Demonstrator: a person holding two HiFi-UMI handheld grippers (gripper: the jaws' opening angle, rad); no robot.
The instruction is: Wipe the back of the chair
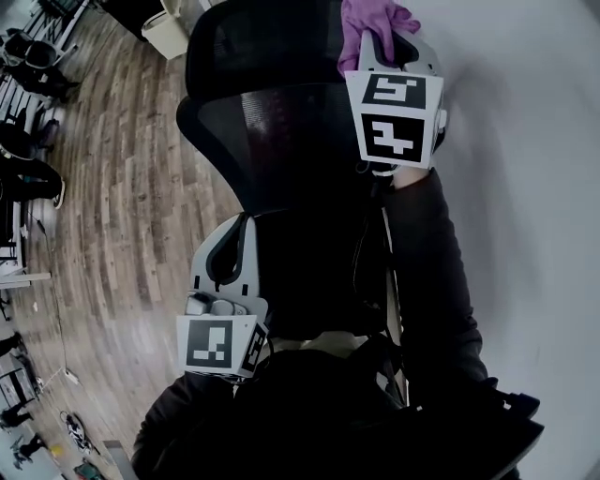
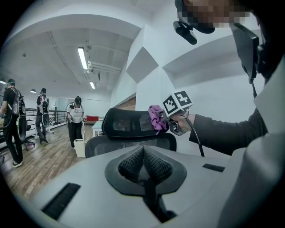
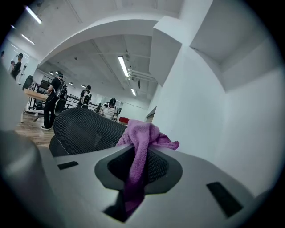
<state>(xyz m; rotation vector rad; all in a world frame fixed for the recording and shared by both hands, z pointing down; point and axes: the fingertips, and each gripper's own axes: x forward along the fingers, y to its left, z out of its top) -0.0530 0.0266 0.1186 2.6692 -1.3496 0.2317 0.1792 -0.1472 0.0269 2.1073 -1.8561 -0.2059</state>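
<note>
A black mesh office chair (image 1: 281,141) stands in front of me, its headrest (image 1: 253,42) at the top of the head view. My right gripper (image 1: 377,42) is shut on a purple cloth (image 1: 373,21) that sits at the headrest's right end. In the right gripper view the cloth (image 3: 143,138) bunches over the jaws and hangs down between them, beside the mesh headrest (image 3: 84,129). My left gripper (image 1: 240,225) is shut with nothing in it, close to the left edge of the chair back. From the left gripper view (image 2: 143,153), the chair (image 2: 129,133) and cloth (image 2: 156,116) lie ahead.
A white wall (image 1: 525,187) runs along the right of the chair. Wood floor (image 1: 131,187) spreads to the left, with a beige bin (image 1: 167,28) beyond the chair. Several people (image 2: 75,118) stand far back in the room, near desks.
</note>
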